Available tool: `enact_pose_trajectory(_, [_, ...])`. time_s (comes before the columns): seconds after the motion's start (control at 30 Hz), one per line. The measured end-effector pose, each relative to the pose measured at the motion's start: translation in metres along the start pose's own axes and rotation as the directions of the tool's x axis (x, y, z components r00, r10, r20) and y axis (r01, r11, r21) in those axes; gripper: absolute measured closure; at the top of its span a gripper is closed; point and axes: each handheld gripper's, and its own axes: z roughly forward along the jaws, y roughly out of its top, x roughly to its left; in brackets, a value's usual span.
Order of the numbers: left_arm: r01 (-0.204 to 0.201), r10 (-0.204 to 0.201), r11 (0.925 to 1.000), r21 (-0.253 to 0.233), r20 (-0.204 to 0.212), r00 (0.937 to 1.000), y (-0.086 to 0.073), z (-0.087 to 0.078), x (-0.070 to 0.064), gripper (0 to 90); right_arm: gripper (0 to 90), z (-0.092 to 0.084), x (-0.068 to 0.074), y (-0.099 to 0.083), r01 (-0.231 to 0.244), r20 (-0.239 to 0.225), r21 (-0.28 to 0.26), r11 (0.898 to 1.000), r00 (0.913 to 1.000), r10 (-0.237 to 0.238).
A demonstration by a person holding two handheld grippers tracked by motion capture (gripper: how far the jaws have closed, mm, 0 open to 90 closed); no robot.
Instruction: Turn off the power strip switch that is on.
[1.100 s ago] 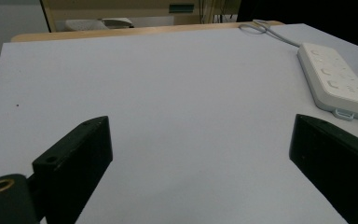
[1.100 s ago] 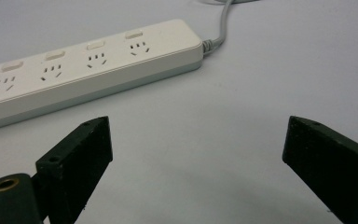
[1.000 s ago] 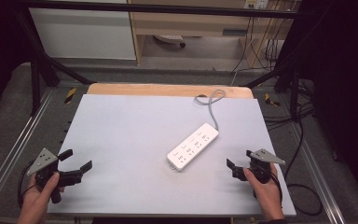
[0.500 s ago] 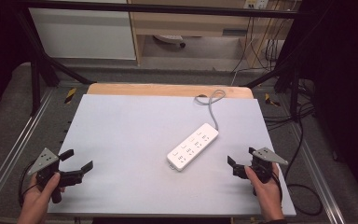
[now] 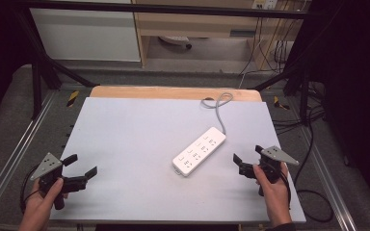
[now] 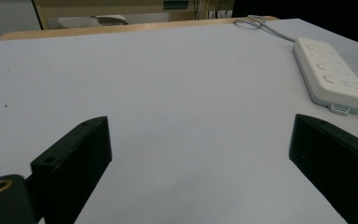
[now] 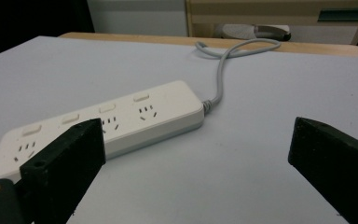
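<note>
A white power strip (image 5: 200, 150) lies diagonally on the pale grey table top (image 5: 135, 139), right of centre. Its grey cord (image 5: 219, 108) curls away toward the far edge. My left gripper (image 5: 83, 165) is held open at the near left corner, far from the strip, with nothing between its jaws. In the left gripper view the strip (image 6: 331, 74) sits at the upper right, beyond the open left gripper (image 6: 200, 154). My right gripper (image 5: 246, 155) is open just right of the strip's near end. In the right gripper view the strip (image 7: 107, 119) lies close ahead on the left.
A wooden strip (image 5: 173, 92) runs along the table's far edge. Metal rails (image 5: 14, 159) flank both sides. Dark cables (image 5: 313, 144) hang off to the right. A wide stretch of bare table top lies between the two grippers.
</note>
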Motion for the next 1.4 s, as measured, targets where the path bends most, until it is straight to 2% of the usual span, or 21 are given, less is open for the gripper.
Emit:
enact_pose_trajectory(0.07, [-0.001, 0.001, 1.0, 0.002, 0.002, 1.0, 0.0, 0.0, 0.0, 5.7, 3.7, 0.002, 0.0, 0.006, 0.015, 0.017, -0.011, 1.0, 0.9997, -0.014])
enact_pose_trajectory(0.33, [-0.001, 0.001, 1.0, 0.006, 0.002, 1.0, -0.001, 0.001, 0.0, 5.3, 2.9, 0.006, 0.003, 0.021, 0.008, -0.009, -0.038, 0.999, 0.9999, -0.009])
enact_pose_trajectory(0.83, [0.006, -0.006, 1.0, 0.001, 0.006, 1.0, 0.0, 0.001, 0.0, 5.3, 3.1, 0.029, 0.022, 0.047, 0.035, -0.056, -0.011, 0.999, 0.9978, -0.035])
enact_pose_trajectory(1.4, [0.007, -0.007, 1.0, 0.005, 0.005, 1.0, 0.0, 0.001, 0.0, 5.3, 7.4, 0.047, 0.035, 0.063, 0.045, -0.079, -0.03, 0.999, 0.9958, -0.047])
